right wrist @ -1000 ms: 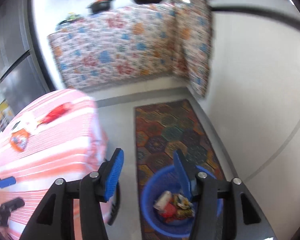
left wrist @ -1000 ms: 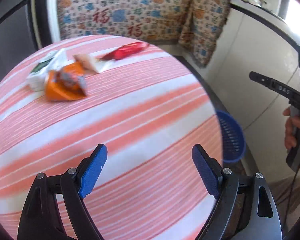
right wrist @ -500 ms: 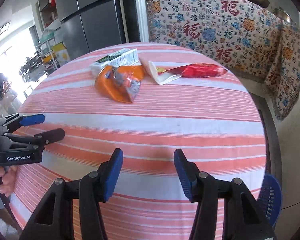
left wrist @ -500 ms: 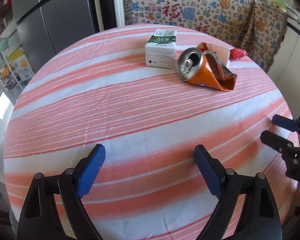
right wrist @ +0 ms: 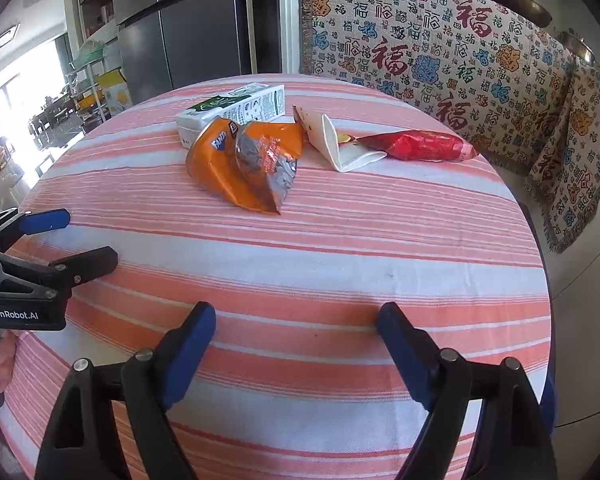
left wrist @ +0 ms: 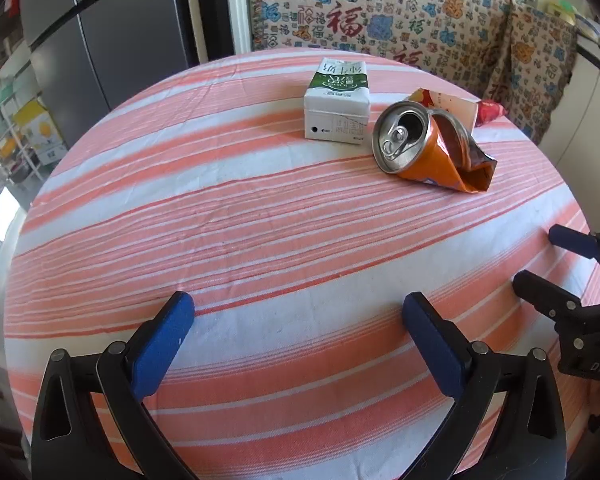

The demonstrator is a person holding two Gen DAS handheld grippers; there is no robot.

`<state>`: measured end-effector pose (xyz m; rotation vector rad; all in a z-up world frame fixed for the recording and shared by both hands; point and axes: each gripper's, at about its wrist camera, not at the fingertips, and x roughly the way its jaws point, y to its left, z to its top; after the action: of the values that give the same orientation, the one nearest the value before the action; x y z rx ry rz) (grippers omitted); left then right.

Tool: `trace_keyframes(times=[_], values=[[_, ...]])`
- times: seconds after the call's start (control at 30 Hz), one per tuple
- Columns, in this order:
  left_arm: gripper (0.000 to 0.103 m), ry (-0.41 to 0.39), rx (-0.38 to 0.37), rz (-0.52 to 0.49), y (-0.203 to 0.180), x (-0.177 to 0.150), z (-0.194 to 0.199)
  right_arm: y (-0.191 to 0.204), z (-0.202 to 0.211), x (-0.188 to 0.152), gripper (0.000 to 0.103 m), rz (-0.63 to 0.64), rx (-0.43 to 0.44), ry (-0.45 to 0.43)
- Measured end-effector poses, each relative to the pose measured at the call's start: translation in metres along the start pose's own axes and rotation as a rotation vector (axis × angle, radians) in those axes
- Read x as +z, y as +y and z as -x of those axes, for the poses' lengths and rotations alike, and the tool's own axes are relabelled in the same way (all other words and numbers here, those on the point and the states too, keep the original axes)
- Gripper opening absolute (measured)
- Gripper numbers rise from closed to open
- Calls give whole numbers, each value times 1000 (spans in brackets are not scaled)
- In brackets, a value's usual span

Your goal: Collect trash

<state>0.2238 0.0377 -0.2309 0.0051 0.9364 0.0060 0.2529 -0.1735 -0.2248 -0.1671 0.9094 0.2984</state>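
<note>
- Crushed orange can (left wrist: 432,148): lies on its side toward the far side of the round table, top end facing the left wrist camera, flattened end toward the right. Judged light, thin-walled and springy, with sharp creased edges at the crumpled end (right wrist: 278,176). Recommended hold: across the round end near the rim, where the wall keeps its shape; the flattened tail is likely to slip or fold.
- Milk carton (left wrist: 337,102): lies flat just behind the can, touching or nearly touching it; which, cannot be told. Judged light and probably empty, with stiff, smooth cardboard walls. Grip across the narrow faces; excess pressure would cave it in.
- White paper wrapper (right wrist: 340,146): folded, just right of the can. Soft and very light; pinch at the fold.
- Red snack packet (right wrist: 418,146): lies beside the wrapper, at the far right of the group. Glossy film, judged slippery and crushable; pinch the body, not the sealed end.
- Left gripper (left wrist: 298,318): jaws have just been opening and stand wide, nothing between them, poised over bare striped tablecloth (left wrist: 260,240), well short of the trash.
- Right gripper (right wrist: 296,328): jaws have just been opening, wide apart and empty, likewise over bare cloth on the near side.
- Blue bin (right wrist: 548,404): only a sliver shows beyond the table's right edge.
</note>
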Motion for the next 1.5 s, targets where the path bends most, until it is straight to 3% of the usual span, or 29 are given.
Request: trace_keyframes(times=[0.13, 0.2, 0.37, 0.47, 0.57, 0.77, 0.87, 1.13, 1.4, 1.5], values=[[102, -8, 33, -3, 2, 4, 5, -1, 0, 0, 87, 1, 3, 1], [102, -59, 46, 0, 4, 17, 15, 0, 0, 0, 87, 1, 3, 1], [102, -108, -63, 2, 7, 93, 27, -1, 0, 0, 87, 2, 4, 1], [102, -66, -128, -5, 2, 138, 5, -1, -1, 1, 88, 2, 5, 1], [101, 33, -174, -4, -5, 172, -37, -1, -1, 2, 88, 2, 5, 1], [86, 166, -191, 2, -21, 195, -95, -1, -2, 2, 88, 3, 7, 2], [52, 193, -170, -58, -31, 193, -104, -1, -3, 2, 88, 4, 9, 2], [50, 131, -142, 47, 21, 156, -60, -1, -8, 6, 90, 6, 13, 5], [50, 92, -107, 101, 55, 59, 8, -1, -7, 6, 90, 4, 17, 4], [53, 87, -113, 122, 55, 29, 15, 0, -9, 7, 95, 14, 33, 15]])
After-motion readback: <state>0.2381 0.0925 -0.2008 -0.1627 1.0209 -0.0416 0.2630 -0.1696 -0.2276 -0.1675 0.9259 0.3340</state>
